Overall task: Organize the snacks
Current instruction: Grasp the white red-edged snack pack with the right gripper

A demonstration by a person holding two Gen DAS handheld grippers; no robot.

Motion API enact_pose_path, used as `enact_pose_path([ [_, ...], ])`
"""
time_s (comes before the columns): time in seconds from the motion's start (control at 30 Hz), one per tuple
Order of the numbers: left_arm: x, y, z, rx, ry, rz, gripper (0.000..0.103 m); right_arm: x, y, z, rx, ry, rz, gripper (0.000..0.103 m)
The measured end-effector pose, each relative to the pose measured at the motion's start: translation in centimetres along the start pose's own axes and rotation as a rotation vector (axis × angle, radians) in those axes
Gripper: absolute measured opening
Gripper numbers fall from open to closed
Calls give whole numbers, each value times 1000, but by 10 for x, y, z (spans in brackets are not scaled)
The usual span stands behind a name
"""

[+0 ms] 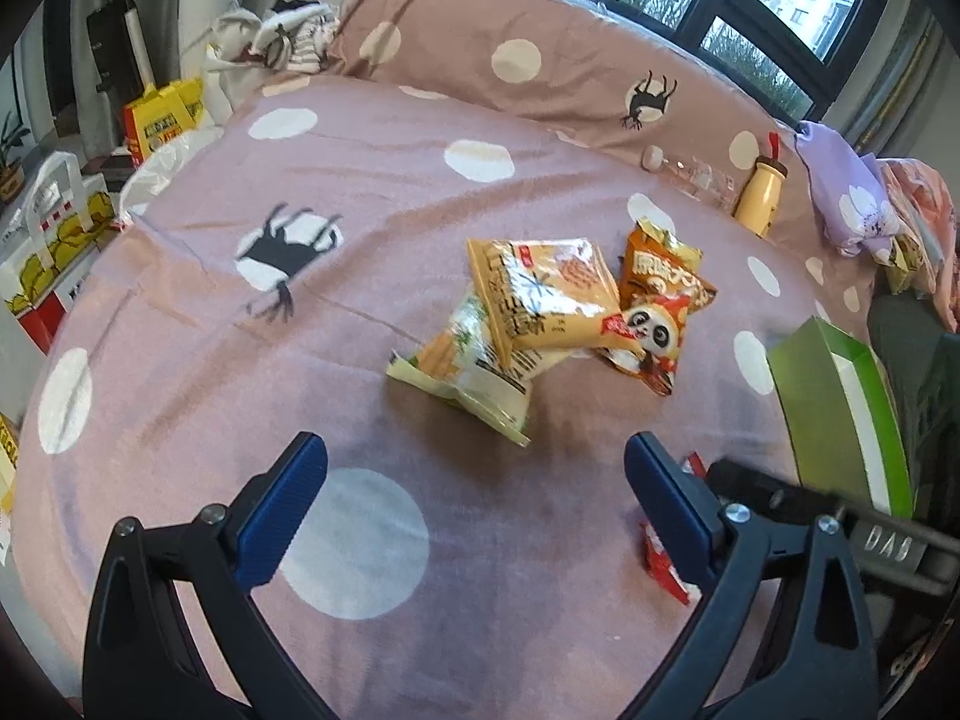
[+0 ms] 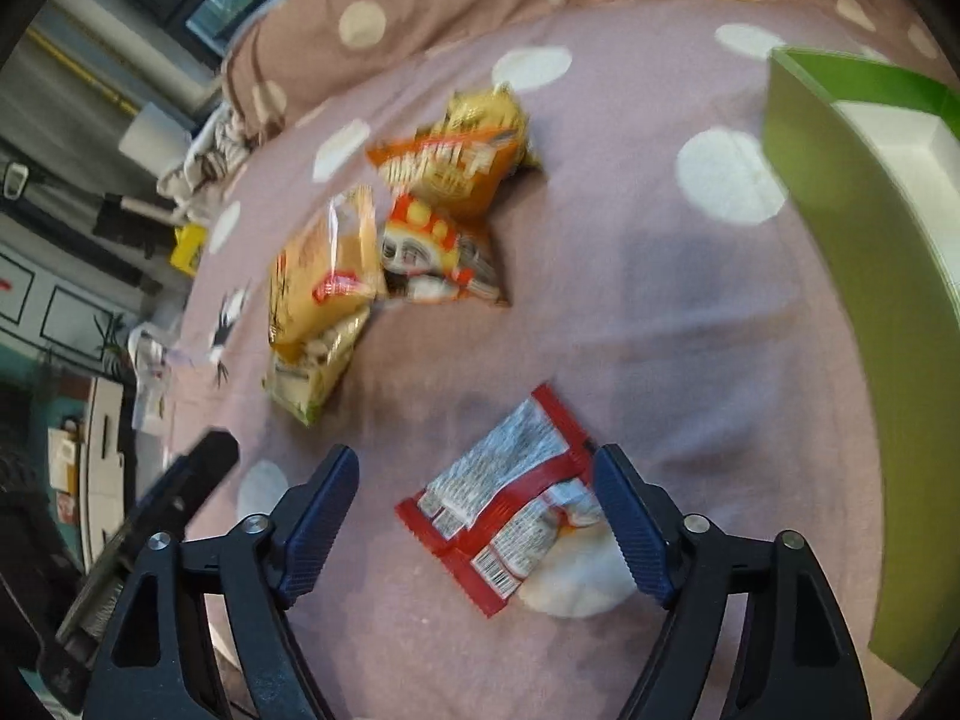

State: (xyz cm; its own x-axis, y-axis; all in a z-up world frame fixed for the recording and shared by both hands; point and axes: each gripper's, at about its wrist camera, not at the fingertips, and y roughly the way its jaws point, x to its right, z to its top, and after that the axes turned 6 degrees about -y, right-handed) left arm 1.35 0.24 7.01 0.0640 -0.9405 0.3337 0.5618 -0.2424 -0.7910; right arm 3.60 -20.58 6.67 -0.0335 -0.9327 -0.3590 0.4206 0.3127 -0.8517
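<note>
Hovering over the red packet [image 2: 510, 498], right gripper [image 2: 474, 516] gapes wide, gripping nothing; left gripper [image 1: 474, 504] likewise wide and empty. Packet looks light, crinkly, slippery, so pinch a sealed edge. Beyond the red packet: four heaped snack bags [image 1: 540, 312]. Right of it: one green box [image 2: 864, 276].

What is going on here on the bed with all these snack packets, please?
A person is sorting snacks on a pink polka-dot bedspread with a gripper in each hand. The right gripper hangs open over a red and white packet without gripping it. The left gripper is open and empty, facing a pile of four packets. A green box stands open at the right; no snacks show inside.
</note>
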Motion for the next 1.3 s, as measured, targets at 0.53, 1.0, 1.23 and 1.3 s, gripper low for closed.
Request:
enact_pose_path([
  [0.53,53,35,-45,-300,24,-232,57,31,22,6,-23,59,75,81],
  [1.0,62,45,-56,-245,65,-179,22,25,32,1,-52,20,106,81],
  [1.23,67,39,-53,-198,115,-139,20,18,22,-3,-49,15,103,76],
  [1.3,73,37,-54,-177,142,-123,20,12,15,-4,-29,0,105,76],
])
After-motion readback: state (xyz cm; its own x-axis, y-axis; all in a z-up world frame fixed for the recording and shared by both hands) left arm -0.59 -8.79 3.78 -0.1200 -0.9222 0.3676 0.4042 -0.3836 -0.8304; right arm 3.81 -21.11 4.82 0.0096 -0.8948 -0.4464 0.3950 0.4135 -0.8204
